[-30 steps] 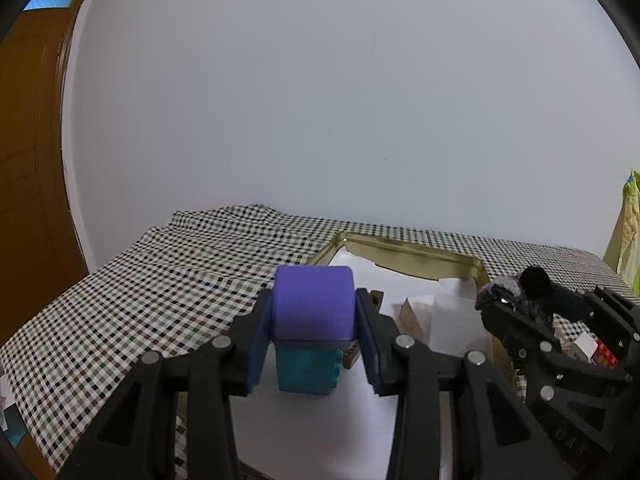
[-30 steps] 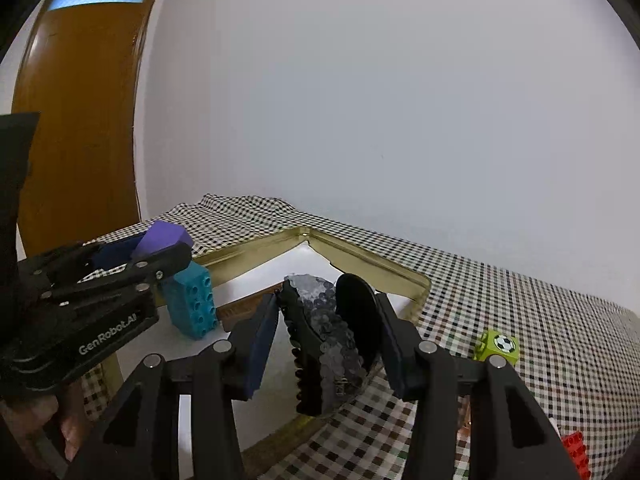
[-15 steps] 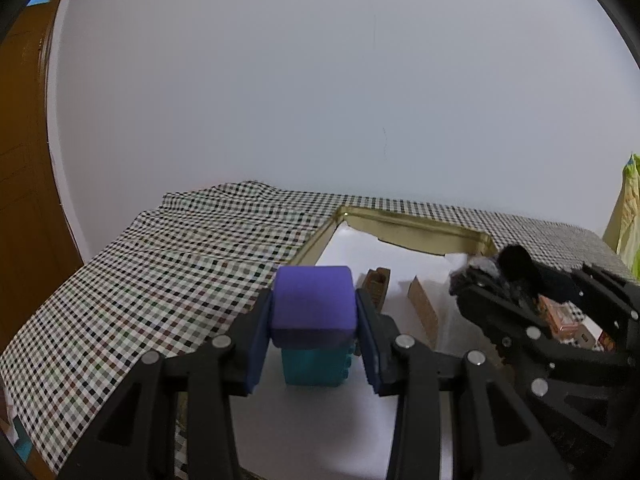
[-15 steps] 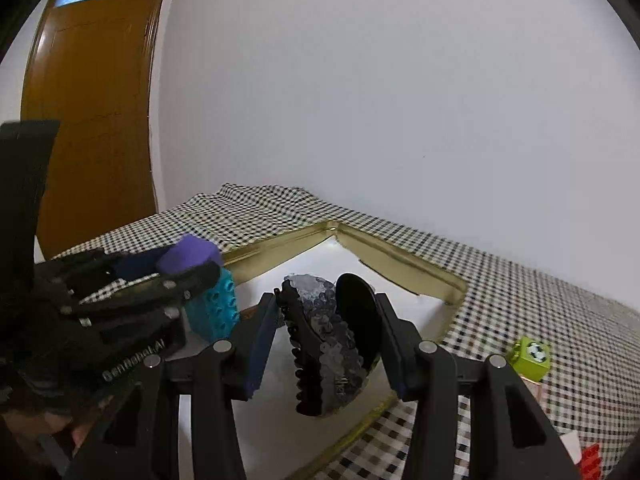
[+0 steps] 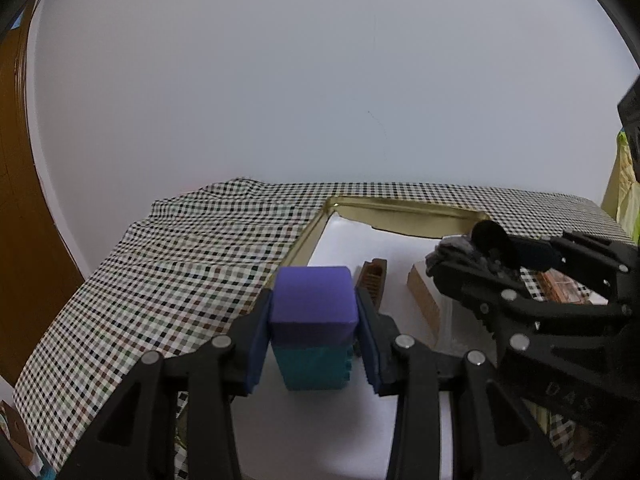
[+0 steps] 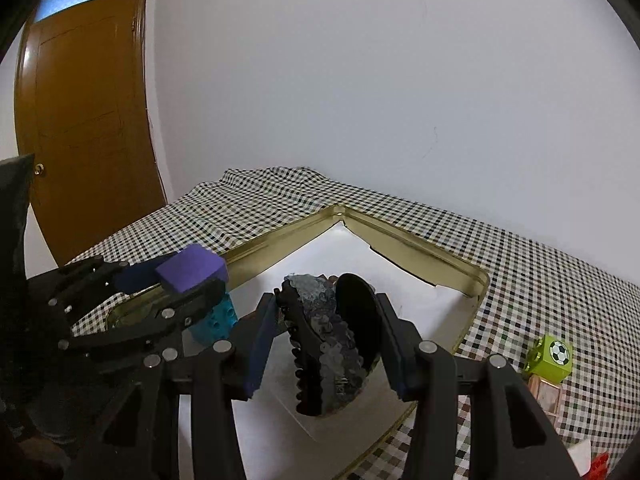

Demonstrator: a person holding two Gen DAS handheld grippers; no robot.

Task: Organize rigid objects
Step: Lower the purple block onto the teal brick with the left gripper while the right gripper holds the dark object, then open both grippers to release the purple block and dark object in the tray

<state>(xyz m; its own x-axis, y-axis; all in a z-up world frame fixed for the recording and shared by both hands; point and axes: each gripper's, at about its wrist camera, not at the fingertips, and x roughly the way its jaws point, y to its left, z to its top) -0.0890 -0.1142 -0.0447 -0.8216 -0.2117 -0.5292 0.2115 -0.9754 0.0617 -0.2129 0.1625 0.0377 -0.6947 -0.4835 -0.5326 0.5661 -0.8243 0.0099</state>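
Observation:
My left gripper [image 5: 314,312] is shut on a purple cube [image 5: 314,300]. It hangs just over an upright teal brick [image 5: 316,368] that stands on the white lining of a gold tray [image 5: 400,220]. The frames do not show whether cube and brick touch. My right gripper [image 6: 324,344] is shut on a dark grey sequined, studded shoe-like object [image 6: 328,336], held over the middle of the tray [image 6: 420,256]. The right wrist view shows the left gripper [image 6: 188,280], the purple cube [image 6: 192,268] and the teal brick [image 6: 216,320] at the left.
A brown ridged piece [image 5: 374,280] and a wooden block [image 5: 424,300] lie in the tray. On the checked cloth [image 6: 540,280] to the right sit a green football cube [image 6: 552,358] and a red brick [image 6: 600,464]. A wooden door [image 6: 80,120] stands at the left.
Both grippers have shifted sideways over the tray, each keeping its grip. The shoe-like object now hangs further in over the white lining, and the purple cube stays above the teal brick.

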